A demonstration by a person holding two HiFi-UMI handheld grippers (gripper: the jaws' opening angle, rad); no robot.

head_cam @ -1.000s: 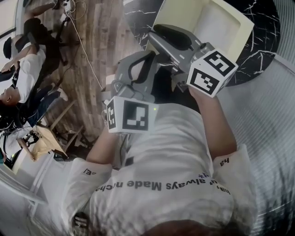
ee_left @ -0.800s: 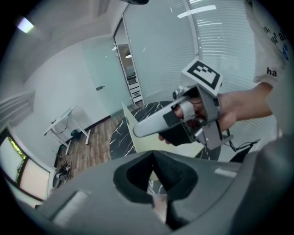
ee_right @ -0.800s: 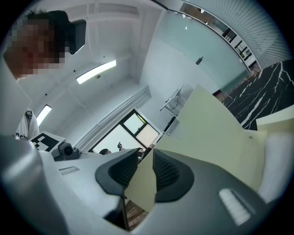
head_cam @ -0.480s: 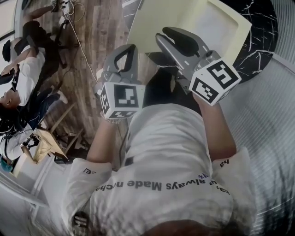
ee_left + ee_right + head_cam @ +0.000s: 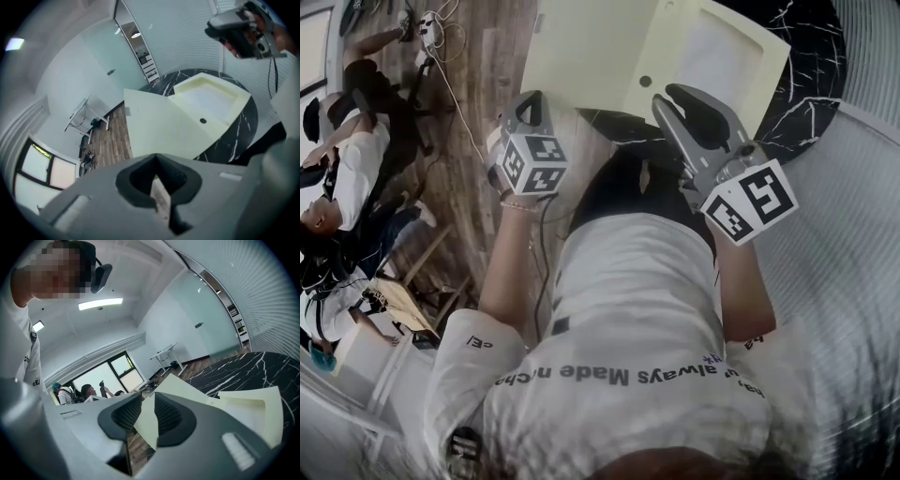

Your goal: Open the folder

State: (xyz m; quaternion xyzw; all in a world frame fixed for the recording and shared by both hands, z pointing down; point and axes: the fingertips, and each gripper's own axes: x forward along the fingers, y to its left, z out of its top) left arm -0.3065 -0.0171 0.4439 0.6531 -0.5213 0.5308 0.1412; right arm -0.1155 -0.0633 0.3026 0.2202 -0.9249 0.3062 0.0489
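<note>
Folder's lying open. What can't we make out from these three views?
Folder cover: far edge cut off by the head view's top border; near edge behind the left gripper in its own view.
Box half: paper inside or bare, washed out in all views.
Dark dot between cover and box half: hole or stud, too small.

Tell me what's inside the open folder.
The folder lies open: a pale, whiter-centred interior and one small dark spot; nothing else lies in it. The right gripper hides its near edge in the head view.
</note>
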